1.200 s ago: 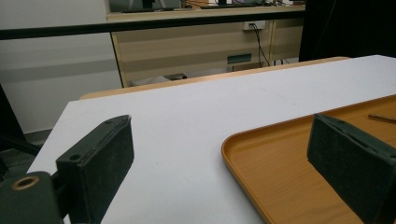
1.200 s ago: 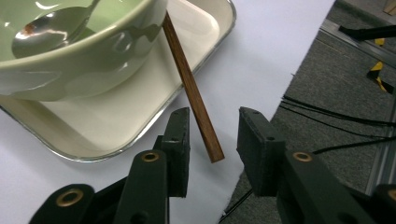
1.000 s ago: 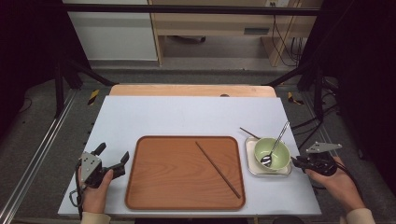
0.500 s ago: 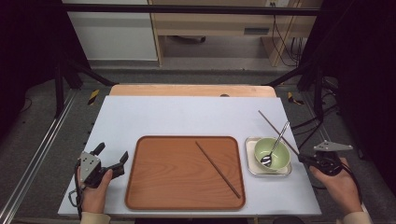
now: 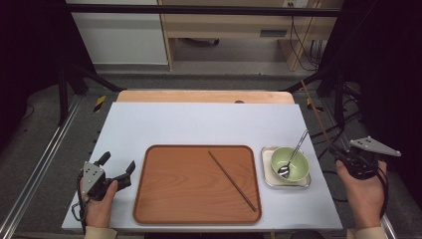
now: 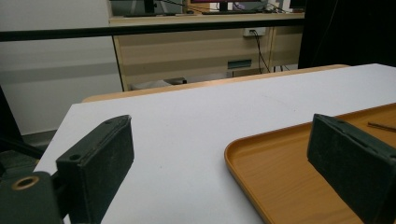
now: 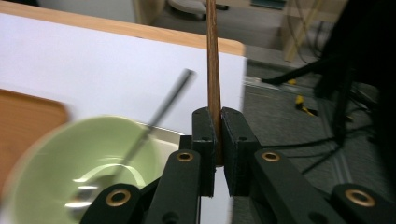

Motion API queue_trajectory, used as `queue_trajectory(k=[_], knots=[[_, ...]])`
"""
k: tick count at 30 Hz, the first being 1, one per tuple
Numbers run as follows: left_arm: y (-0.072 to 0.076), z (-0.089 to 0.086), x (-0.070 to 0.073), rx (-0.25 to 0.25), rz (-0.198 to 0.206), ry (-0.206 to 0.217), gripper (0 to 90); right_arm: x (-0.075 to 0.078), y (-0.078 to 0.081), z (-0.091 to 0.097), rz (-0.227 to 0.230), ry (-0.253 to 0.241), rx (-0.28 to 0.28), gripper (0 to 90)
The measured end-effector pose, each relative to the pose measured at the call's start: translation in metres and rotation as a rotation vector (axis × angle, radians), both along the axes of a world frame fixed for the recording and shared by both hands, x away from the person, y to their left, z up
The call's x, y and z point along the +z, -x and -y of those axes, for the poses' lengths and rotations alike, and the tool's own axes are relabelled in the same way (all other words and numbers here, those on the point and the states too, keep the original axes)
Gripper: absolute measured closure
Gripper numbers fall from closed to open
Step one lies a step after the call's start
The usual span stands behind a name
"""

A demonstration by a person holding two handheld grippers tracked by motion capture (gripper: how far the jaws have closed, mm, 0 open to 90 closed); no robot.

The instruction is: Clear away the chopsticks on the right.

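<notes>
Two chopsticks: one in my right tool, one lying on the tray.
Right tool [image 7: 215,140]: clamped tight on a brown chopstick [image 7: 213,70], which stands up between the pads and points away from me; the jaws have just been closing on it.
Right tool from above [image 5: 343,154]: held off the right edge of the desk [image 5: 199,124], the chopstick [image 5: 313,112] slanting up and back from it.
Second chopstick [image 5: 232,180]: lies diagonally on the brown tray [image 5: 164,199], toward its right side.
Bowl [image 5: 298,172]: green, in a small square dish [image 5: 266,152] just right of the tray, with a metal spoon [image 5: 292,159] leaning in it.
Left tool [image 5: 118,169]: jaws wide apart, holding nothing, at the desk's left front beside the tray [image 6: 280,186].
</notes>
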State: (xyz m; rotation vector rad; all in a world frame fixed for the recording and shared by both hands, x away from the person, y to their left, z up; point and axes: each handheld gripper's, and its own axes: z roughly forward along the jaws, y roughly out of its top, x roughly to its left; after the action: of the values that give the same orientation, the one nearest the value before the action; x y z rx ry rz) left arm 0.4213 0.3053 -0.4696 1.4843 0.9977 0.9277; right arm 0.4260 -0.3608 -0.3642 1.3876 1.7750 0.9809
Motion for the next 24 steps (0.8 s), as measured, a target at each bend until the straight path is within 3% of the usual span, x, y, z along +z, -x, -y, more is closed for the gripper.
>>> queue_trajectory(k=[6, 11, 24], knots=[[0.000, -0.001, 0.000, 0.004, 0.002, 0.001, 6.8, -0.003, 0.014, -0.050, -0.027, -0.030, 0.111, 84.7], [0.000, 0.000, 0.001, 0.001, 0.006, 0.000, 6.8, -0.022, 0.025, -0.088, -0.073, -0.047, 0.185, 84.7], [0.001, -0.002, 0.000, 0.004, 0.005, 0.006, 6.9, -0.057, 0.041, -0.147, -0.201, -0.078, 0.299, 84.7]])
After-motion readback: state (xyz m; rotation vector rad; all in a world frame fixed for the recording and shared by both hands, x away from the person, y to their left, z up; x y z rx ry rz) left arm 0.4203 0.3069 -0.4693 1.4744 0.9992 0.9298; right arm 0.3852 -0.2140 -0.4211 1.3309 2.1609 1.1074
